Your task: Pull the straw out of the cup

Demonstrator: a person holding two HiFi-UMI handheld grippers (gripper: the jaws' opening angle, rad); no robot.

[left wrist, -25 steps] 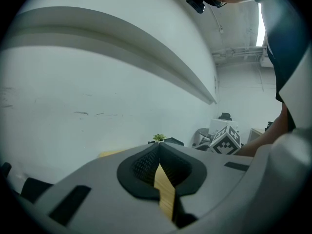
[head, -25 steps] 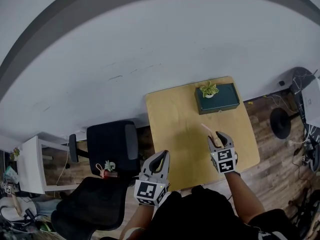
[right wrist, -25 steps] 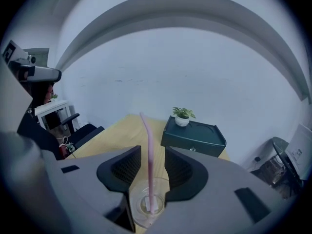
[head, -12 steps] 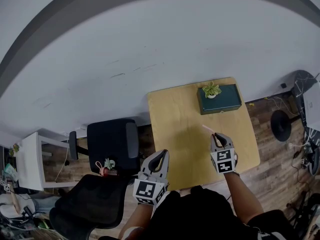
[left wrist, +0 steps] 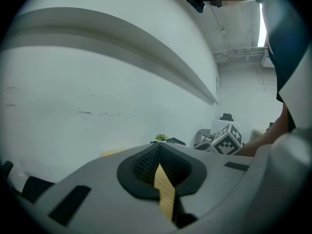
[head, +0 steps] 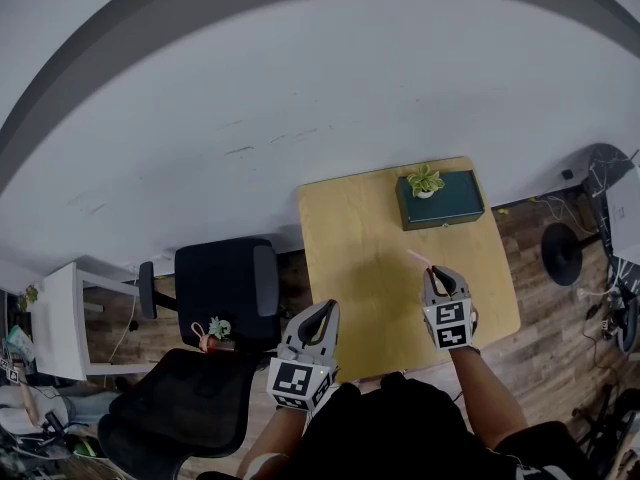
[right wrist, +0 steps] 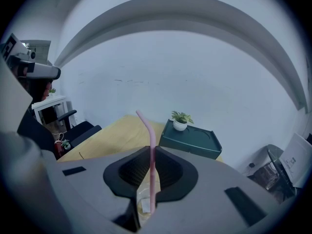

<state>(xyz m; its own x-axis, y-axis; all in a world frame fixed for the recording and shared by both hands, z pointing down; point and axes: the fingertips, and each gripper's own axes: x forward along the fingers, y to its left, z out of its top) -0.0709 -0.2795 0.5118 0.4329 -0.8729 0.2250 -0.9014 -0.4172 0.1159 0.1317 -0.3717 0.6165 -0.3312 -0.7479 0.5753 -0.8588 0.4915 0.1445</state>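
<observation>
The right gripper point(head: 437, 271) has just closed its jaws, and they now pinch the straw point(right wrist: 152, 135) on its straight shaft, below the bend. The cup point(right wrist: 142, 203) sits right under those jaws on the table point(head: 350, 228), toward its near right part; in the head view the gripper hides it.

The left gripper point(head: 322, 313) has its jaws together on nothing. It hangs off the table's near left edge, well apart from the cup.

The step in hand appears to be the pull itself. It likely goes best as a slow, straight lift along the shaft, with the pinch kept just firm enough not to slip. Nothing steadies the cup (it looks light and clear), so a sideways drag could tip it or carry it up with the straw. Bringing the left gripper over to hold the cup would probably help.

In the right gripper view the straw's long axis runs nearly upright between the jaws, with the lower end down in the cup. Above the jaws it bends, and the tip points up and leftward, toward the far side of the table.
</observation>
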